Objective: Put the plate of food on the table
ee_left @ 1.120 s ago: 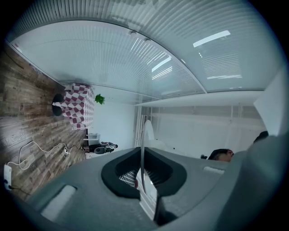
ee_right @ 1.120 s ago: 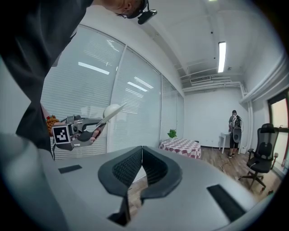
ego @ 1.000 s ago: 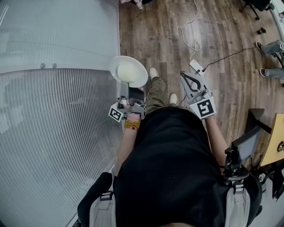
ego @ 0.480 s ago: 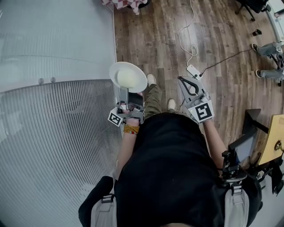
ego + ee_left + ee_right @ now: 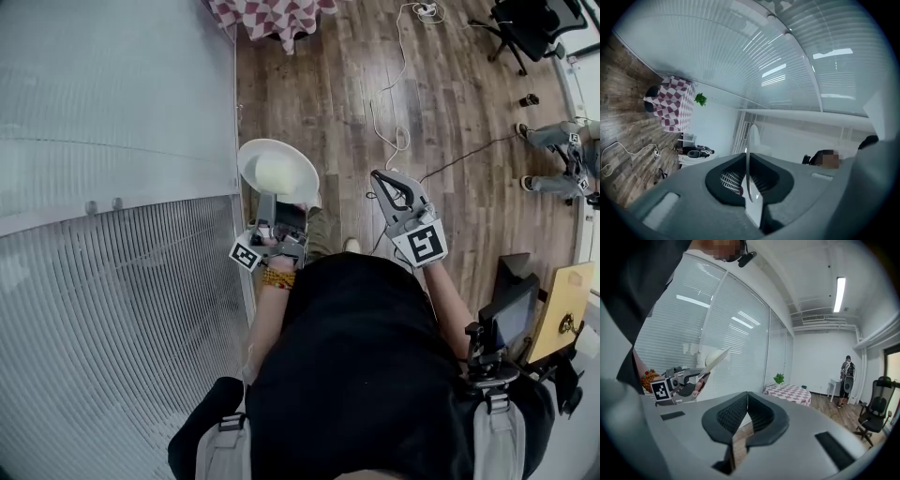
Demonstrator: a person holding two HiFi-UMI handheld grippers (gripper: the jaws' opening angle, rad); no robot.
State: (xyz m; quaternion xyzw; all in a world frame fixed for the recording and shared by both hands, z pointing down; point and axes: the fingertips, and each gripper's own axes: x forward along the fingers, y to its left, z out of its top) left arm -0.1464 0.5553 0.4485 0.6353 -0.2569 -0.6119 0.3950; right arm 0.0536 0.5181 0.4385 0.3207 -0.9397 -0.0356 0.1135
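The plate (image 5: 278, 169) is pinched by its near rim between the jaws of our left gripper (image 5: 266, 200), which are closed tight on it. In the left gripper view we see the plate edge-on, a thin white line running up from between the pads. It is round and white, with a pale mound of food (image 5: 279, 173) in its middle, and it sticks out forward past the jaw tips, in the air over the wooden floor (image 5: 328, 94) and just beside the glass wall with blinds (image 5: 112, 197). In the right gripper view it looks tilted. Our right gripper (image 5: 378, 178) is raised alongside, apart from the plate, its jaws pressed together with nothing between them. The table with the red and white checked cloth (image 5: 277, 14) stands well apart, ahead of us. A white cable (image 5: 392, 141) trails across the floor.
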